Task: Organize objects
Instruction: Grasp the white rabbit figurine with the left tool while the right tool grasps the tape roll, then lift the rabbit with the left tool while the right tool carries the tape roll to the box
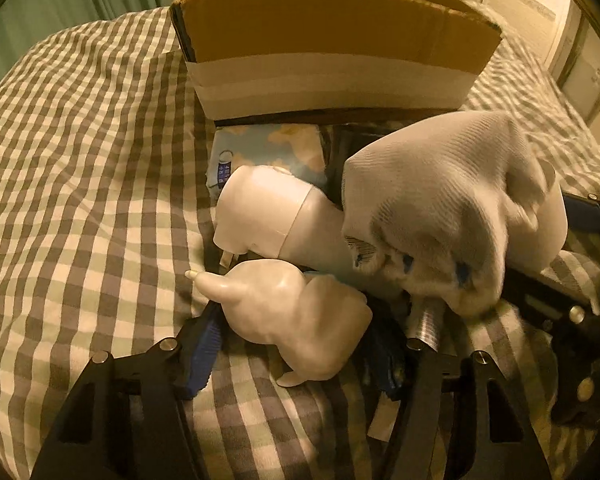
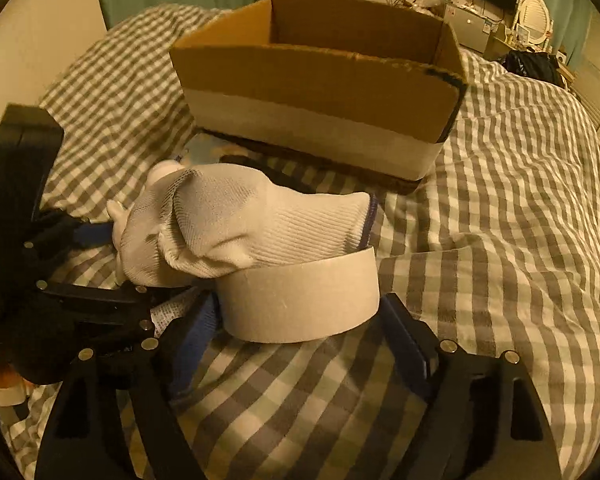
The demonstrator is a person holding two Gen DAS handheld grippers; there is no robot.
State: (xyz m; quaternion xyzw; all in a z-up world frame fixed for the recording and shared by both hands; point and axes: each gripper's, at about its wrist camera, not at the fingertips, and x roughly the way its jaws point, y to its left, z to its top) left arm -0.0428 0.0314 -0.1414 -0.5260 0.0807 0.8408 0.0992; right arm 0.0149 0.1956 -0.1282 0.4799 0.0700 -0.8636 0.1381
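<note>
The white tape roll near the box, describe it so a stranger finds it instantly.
Start at the open cardboard box on the checked bedspread. In front of it lies a white sock; the tape roll sits under the sock's edge. It is the only smooth, stiff, round band there.

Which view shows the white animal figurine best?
The left wrist view: the white animal figurine lies whole between the left claw's fingers on the checked bedspread. In the right wrist view the white sock covers that spot, so the figurine cannot be picked out.
</note>
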